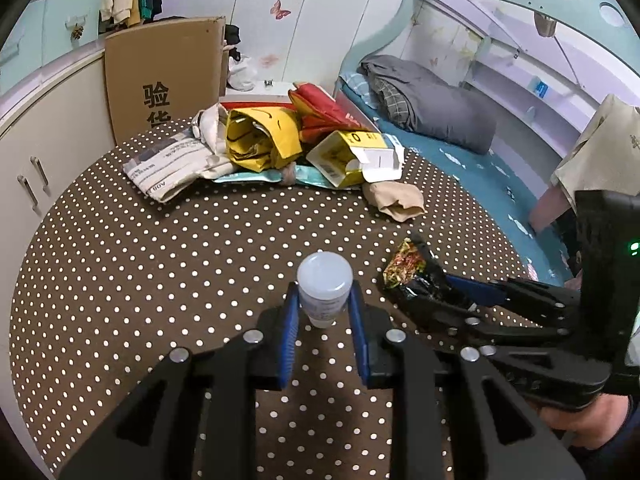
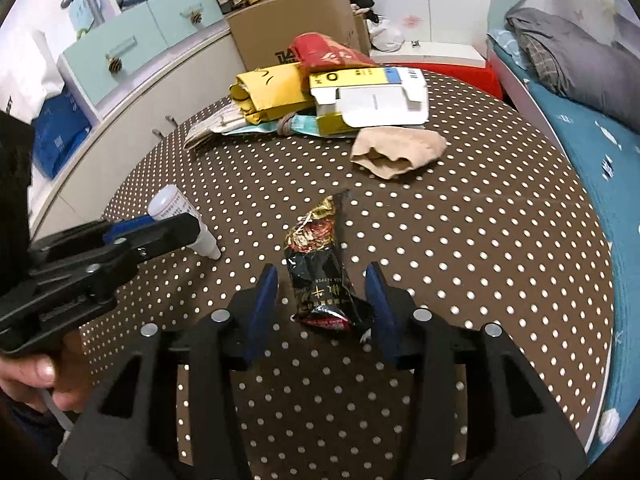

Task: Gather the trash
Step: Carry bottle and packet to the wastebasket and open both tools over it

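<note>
**Two grippers, two pieces of trash on the dotted table**

Two blue-padded jaws of the left gripper (image 1: 324, 308) pinch a small white plastic bottle (image 1: 325, 286) by its body — the pads press on either side, the round base toward the camera and the narrow capped end pointing down toward the cloth. In the right wrist view the same bottle (image 2: 182, 224) sits tilted in that gripper (image 2: 168, 226), its tip close to the table; whether it touches cannot be told.

The right gripper (image 2: 322, 292) stands with its jaws spread on either side of a crumpled black snack wrapper (image 2: 320, 280). The wrapper's lower end lies against the right-hand pad, while a clear gap shows between it and the left-hand pad, so the pads are not clamped on it. Its crinkled red-and-gold end points away from the gripper. From the left wrist view the wrapper (image 1: 412, 276) lies at the tip of the right gripper (image 1: 460, 296), just to the side of the bottle.

Both items are over a round table (image 2: 480, 240) covered in brown cloth with white dots. Farther out, near the far edge, lies a beige sock-like cloth (image 2: 396, 152), and behind it a heap of trash — a yellow-and-white carton (image 2: 372, 100), a yellow bag (image 2: 272, 88), a red bag (image 2: 328, 54) and folded newspaper (image 1: 168, 164). A cardboard box (image 1: 160, 76) stands past the table, and a bed with a blue sheet (image 1: 472, 168) and grey bedding runs along the side. A hand (image 2: 36, 372) grips the left gripper's handle.
</note>
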`<state>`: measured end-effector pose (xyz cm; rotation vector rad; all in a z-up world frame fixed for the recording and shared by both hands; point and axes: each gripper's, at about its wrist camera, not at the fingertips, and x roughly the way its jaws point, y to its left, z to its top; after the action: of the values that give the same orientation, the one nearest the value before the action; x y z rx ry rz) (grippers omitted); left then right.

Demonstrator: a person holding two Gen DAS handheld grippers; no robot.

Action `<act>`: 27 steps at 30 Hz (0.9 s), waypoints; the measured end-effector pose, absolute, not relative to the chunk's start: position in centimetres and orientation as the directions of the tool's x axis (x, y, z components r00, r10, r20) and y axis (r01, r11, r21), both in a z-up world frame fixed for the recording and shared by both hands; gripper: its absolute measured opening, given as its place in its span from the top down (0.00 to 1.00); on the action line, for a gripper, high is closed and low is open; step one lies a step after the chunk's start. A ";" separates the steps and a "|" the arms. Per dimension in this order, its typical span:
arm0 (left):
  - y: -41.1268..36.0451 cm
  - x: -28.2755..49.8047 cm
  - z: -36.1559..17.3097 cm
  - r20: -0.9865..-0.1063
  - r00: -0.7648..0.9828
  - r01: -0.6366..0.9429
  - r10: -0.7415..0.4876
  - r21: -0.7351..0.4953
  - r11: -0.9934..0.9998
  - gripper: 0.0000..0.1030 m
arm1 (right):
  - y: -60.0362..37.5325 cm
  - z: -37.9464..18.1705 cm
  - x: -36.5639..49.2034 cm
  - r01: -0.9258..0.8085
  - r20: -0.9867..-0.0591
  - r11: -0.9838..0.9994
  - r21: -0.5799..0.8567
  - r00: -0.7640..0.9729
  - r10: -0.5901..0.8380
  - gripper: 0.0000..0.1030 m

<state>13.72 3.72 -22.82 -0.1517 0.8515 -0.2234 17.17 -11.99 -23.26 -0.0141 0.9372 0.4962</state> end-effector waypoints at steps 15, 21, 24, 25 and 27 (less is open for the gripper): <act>1.9 13.5 -19.7 -0.686 0.670 0.173 -0.283 -0.226 0.959 0.77 | -17.7 -19.1 16.4 -0.364 -0.657 0.877 0.314 0.583 0.478 0.82; -0.9 14.4 -17.5 -0.654 0.683 0.235 -0.325 -0.225 0.946 0.77 | -22.4 -15.9 16.0 -0.304 -0.578 0.881 0.362 0.668 0.468 0.82; -2.3 14.8 -16.5 -0.636 0.689 0.262 -0.348 -0.228 0.938 0.77 | -25.3 -14.3 15.5 -0.269 -0.533 0.882 0.386 0.716 0.451 0.82; -2.7 15.0 -16.2 -0.632 0.689 0.270 -0.355 -0.231 0.935 0.77 | -26.1 -13.9 15.4 -0.260 -0.519 0.881 0.395 0.729 0.447 0.82; -4.1 15.3 -15.5 -0.621 0.689 0.298 -0.374 -0.228 0.927 0.77 | -28.1 -12.9 15.1 -0.234 -0.490 0.881 0.412 0.758 0.431 0.82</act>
<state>15.33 -4.13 -15.53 -0.1118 0.7180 -0.3765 15.14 -28.12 -12.95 0.3387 0.6115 0.3697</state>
